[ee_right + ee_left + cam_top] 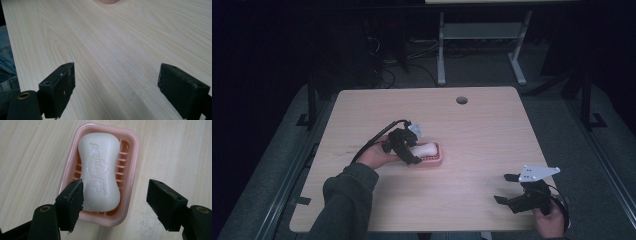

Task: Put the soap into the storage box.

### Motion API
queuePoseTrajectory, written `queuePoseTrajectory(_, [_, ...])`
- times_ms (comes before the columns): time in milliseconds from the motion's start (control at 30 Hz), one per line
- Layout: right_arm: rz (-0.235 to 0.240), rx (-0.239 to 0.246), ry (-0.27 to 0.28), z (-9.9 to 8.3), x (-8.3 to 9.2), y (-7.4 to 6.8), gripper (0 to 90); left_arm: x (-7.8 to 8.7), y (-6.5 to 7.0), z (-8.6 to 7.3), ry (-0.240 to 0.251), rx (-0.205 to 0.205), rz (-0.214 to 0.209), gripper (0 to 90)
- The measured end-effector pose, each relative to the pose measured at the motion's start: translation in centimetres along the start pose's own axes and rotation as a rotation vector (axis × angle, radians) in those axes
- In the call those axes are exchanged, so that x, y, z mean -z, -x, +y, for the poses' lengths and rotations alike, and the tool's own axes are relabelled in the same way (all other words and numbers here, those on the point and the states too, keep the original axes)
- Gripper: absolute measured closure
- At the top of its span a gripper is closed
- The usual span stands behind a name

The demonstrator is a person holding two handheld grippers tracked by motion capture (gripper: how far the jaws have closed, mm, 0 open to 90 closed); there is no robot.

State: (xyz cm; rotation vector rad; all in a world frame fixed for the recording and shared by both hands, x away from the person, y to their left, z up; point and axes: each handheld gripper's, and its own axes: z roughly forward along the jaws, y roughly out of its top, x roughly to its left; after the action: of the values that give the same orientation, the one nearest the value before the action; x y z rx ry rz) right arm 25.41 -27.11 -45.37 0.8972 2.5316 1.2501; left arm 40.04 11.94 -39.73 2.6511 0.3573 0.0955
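A white bar of soap [100, 170] with raised lettering lies in a pink slatted soap dish [131, 167] on the wooden table. My left gripper [115, 191] hangs just above the dish's near end and is open. Its left pad [75, 200] stands close beside the soap and its right pad [162, 200] is well off the dish. From above, the left gripper [409, 150] sits over the soap [426, 148] and the dish [437, 161], left of the table's centre. My right gripper [505, 188] is open near the front right edge, above bare wood [116, 75].
The light wooden table [472, 135] has a round cable hole [461, 100] near its far edge. In the right gripper view a sliver of the pink dish [108, 1] shows at the top. Dark floor and desk legs [441, 50] lie beyond the table.
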Motion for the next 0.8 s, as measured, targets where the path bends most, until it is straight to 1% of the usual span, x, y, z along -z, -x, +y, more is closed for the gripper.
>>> queuePoseTrajectory(67, [-0.001, -0.003, -0.002, 0.0, 0.0, 0.0, 14.2, 0.2, 0.1, -0.2, 0.01, 0.004, 0.001, 29.5])
queuePoseTrajectory(100, [0.0, -0.002, -0.003, 0.0, 0.0, 0.0, 14.2, 0.2, 0.1, -0.3, 0.012, 0.011, -0.005, 29.5])
queuePoseTrajectory(167, [0.001, -0.002, -0.004, 0.0, 0.0, 0.0, 14.2, 0.3, 0.2, -0.4, 0.015, 0.011, -0.006, 29.5])
queuePoseTrajectory(300, [0.0, 0.001, -0.006, 0.1, -0.1, -0.1, 14.2, 0.9, 0.7, -1.0, 0.025, 0.007, 0.002, 29.4])
queuePoseTrajectory(367, [0.0, 0.001, -0.008, 0.1, -0.1, -0.1, 14.2, 1.1, 0.8, -1.1, 0.027, 0.008, 0.003, 29.4])
queuePoseTrajectory(400, [-0.002, 0.001, -0.008, 0.1, -0.1, -0.1, 14.1, 1.3, 1.0, -1.3, 0.014, 0.005, 0.005, 29.0])
queuePoseTrajectory(433, [-0.003, 0.002, -0.009, 0.1, -0.1, -0.1, 14.1, 1.4, 1.2, -1.4, 0.025, 0.006, 0.01, 29.1])
queuePoseTrajectory(500, [-0.004, 0.001, -0.011, 0.1, -0.1, -0.2, 14.2, 1.7, 1.4, -1.7, 0.047, 0.006, -0.003, 29.8])
queuePoseTrajectory(533, [-0.005, 0.0, -0.012, 0.1, -0.2, -0.1, 14.2, 1.7, 1.5, -1.8, 0.051, 0.007, 0.005, 30.1])
queuePoseTrajectory(667, [-0.006, -0.002, -0.012, 0.0, -0.2, 0.0, 14.2, 1.7, 1.9, -2.1, 0.044, 0.003, 0.007, 29.5])
queuePoseTrajectory(733, [-0.006, -0.006, -0.008, -0.1, -0.1, 0.1, 14.1, 1.8, 2.4, -2.4, 0.038, -0.005, 0.012, 29.4])
queuePoseTrajectory(767, [-0.007, -0.009, -0.007, -0.1, -0.1, 0.1, 14.2, 1.8, 2.5, -2.5, 0.04, -0.014, 0.021, 29.4])
queuePoseTrajectory(800, [-0.008, -0.01, -0.007, -0.1, -0.1, 0.1, 14.2, 1.9, 2.6, -2.7, 0.04, -0.009, 0.02, 29.3])
